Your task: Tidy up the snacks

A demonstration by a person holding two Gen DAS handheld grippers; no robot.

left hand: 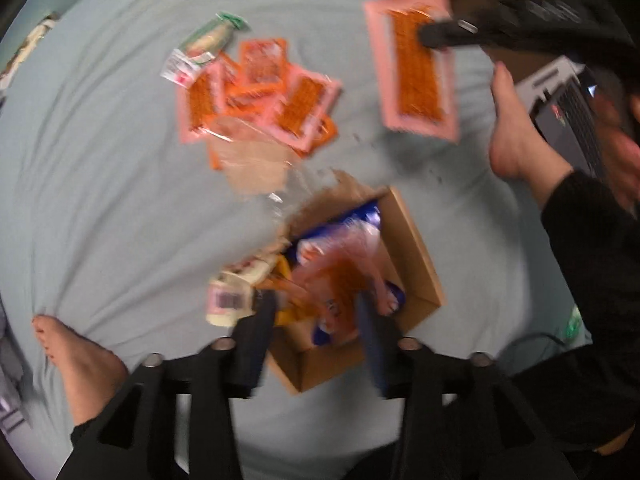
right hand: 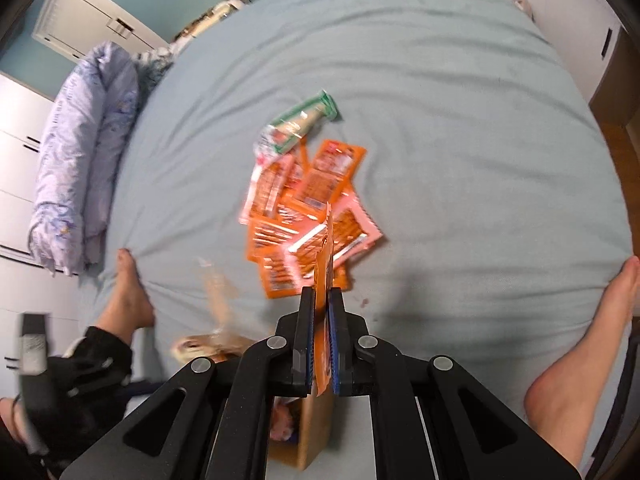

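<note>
Clamped edge-on between the right gripper [right hand: 320, 320] fingers, a flat pink-and-orange snack packet [left hand: 412, 66] hangs lifted off the pale blue bedsheet [left hand: 100, 160], likely bound for the open brown cardboard box [left hand: 416, 256] nearby. Above that box the left gripper [left hand: 316, 320] hovers spread wide and empty, while the loose pile of orange packets [right hand: 308, 208] waits farther out.

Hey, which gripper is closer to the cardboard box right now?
Left. The left gripper hangs open right over the cardboard box, while the right gripper holds an orange snack packet up beyond it.
</note>
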